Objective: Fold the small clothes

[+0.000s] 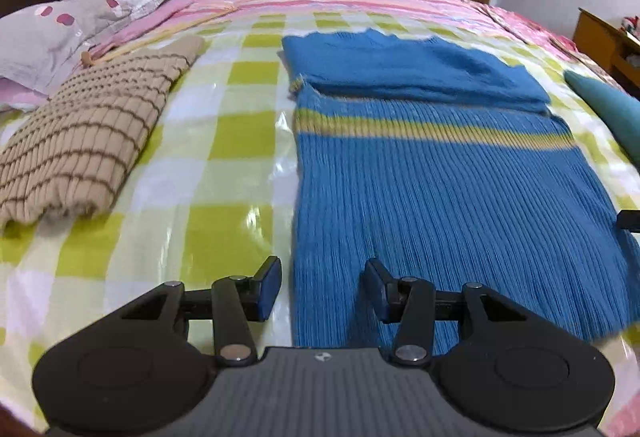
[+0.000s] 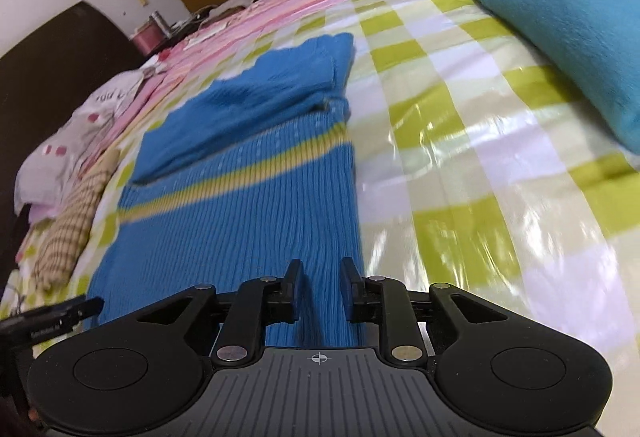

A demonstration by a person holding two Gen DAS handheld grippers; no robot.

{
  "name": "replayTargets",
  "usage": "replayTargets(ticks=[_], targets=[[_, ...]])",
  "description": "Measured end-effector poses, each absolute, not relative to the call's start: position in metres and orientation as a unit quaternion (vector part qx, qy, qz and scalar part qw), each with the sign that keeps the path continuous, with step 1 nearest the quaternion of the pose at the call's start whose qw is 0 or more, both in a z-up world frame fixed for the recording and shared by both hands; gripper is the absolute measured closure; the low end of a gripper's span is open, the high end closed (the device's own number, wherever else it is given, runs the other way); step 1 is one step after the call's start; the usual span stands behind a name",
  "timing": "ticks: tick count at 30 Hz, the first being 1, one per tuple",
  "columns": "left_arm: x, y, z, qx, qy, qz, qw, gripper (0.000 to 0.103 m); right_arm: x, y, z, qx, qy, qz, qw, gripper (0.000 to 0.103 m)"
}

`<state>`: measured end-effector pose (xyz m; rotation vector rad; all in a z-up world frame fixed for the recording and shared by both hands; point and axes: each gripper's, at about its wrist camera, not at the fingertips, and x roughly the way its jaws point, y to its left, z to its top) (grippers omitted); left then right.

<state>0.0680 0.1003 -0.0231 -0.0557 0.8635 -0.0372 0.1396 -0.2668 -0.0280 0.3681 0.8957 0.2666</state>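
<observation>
A blue ribbed sweater (image 1: 440,173) with a yellow stripe across it lies flat on the bed (image 1: 224,165), on the green-and-white checked cover, its far part folded over so a plain blue layer rests above the stripe. The left gripper (image 1: 322,289) hovers over the sweater's near left edge with its jaws spread wide — the left finger sits over the bare cover just beside the knit, the right finger over the ribbing, and nothing is held between them. In the right wrist view the right gripper (image 2: 320,291) hangs over the sweater's near right edge (image 2: 256,213), jaws parted to a narrower gap with the blue knit visible between them; the fabric is blurred there, and whether the fingertips touch it cannot be told. The tip of the left gripper also shows at the lower left of that view, near the sweater's other near corner. Toward the bed's left edge lies a folded tan garment (image 1: 84,141) with thin brown checks, well apart from the sweater, and beyond it a grey pillow (image 1: 64,29) with pink dots. Near the bed's right edge rests a teal folded cloth (image 2: 568,37) — separated from the sweater by a stretch of checked cover.
</observation>
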Motion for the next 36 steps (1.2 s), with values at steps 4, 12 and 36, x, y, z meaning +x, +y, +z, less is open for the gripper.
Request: replayTargets(ticks=[4, 12, 36], targets=[[0.054, 0.1, -0.024, -0.028, 0.421, -0.032, 0.906, 0.053, 0.121, -0.268, -0.027, 0.164, 0.43, 0.129, 0.878, 0.08], [0.041, 0.106, -0.024, -0.052, 0.419, -0.044, 0.906, 0.059, 0.102, -0.276, -0.03, 0.179, 0.441, 0.135, 0.869, 0.08], [0.029, 0.117, -0.026, -0.097, 0.416, -0.061, 0.902, 0.064, 0.076, -0.287, -0.048, 0.264, 0.449, 0.184, 0.834, 0.08]])
